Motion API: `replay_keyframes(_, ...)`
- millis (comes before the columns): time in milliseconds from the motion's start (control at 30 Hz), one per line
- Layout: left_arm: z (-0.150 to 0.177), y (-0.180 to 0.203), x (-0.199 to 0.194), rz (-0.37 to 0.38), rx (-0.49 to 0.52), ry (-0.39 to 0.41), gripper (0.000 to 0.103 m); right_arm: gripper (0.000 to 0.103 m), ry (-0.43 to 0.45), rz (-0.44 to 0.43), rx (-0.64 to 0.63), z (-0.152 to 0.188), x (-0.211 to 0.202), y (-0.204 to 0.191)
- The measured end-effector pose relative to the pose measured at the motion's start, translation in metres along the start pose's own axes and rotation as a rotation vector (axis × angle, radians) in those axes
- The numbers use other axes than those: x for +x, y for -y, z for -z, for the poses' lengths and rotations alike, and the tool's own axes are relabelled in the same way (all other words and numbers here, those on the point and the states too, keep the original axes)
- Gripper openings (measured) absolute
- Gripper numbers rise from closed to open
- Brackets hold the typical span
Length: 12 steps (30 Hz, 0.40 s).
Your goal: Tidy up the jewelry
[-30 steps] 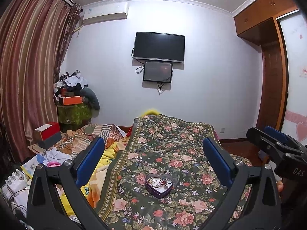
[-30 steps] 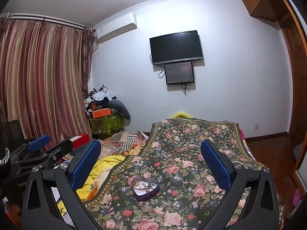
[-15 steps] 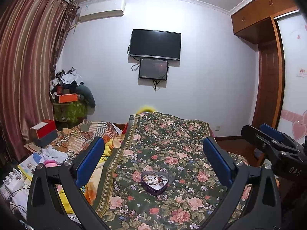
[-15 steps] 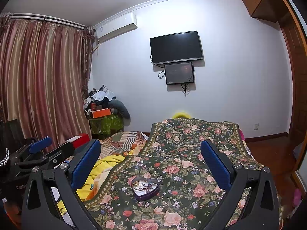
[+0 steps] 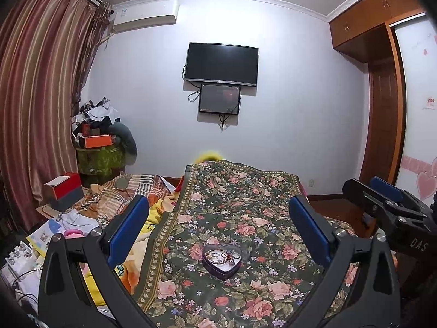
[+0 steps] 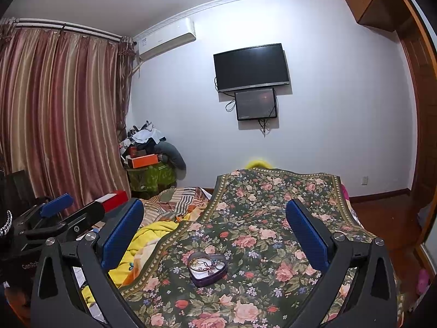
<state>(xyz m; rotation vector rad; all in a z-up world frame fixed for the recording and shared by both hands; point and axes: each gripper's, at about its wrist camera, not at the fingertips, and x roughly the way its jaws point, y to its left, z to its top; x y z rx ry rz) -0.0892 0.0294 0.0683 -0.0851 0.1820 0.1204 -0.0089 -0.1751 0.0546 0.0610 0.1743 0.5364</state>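
A purple heart-shaped tin (image 5: 222, 259) with jewelry in it, bracelets and beaded chains, sits on the dark floral bedspread (image 5: 245, 205). It also shows in the right wrist view (image 6: 207, 269). My left gripper (image 5: 217, 224) is open and empty, held above and short of the tin. My right gripper (image 6: 214, 224) is open and empty too, at a similar distance. The right gripper shows at the right edge of the left wrist view (image 5: 382, 205); the left gripper shows at the left of the right wrist view (image 6: 62, 216).
Crumpled striped and yellow bedding (image 5: 128, 199) lies left of the bedspread. A red and grey box (image 5: 64, 194) and papers sit at far left. A pile of boxes and clothes (image 5: 101, 142) stands by the curtain. A wooden wardrobe (image 5: 382, 109) is at right.
The left wrist view has swung so the tin sits a little left and lower than before. The right wrist view is almost unchanged. Both grippers stay open.
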Motion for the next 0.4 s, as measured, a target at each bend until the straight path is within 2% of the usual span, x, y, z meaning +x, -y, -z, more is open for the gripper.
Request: replay_keyframes(400, 0.0022, 0.0013, 0.0016, -0.017, 0.011, -0.001, 0.103, 0.103, -0.012, 0.0, -0.001, 0.0022, 0.0036, -0.0034)
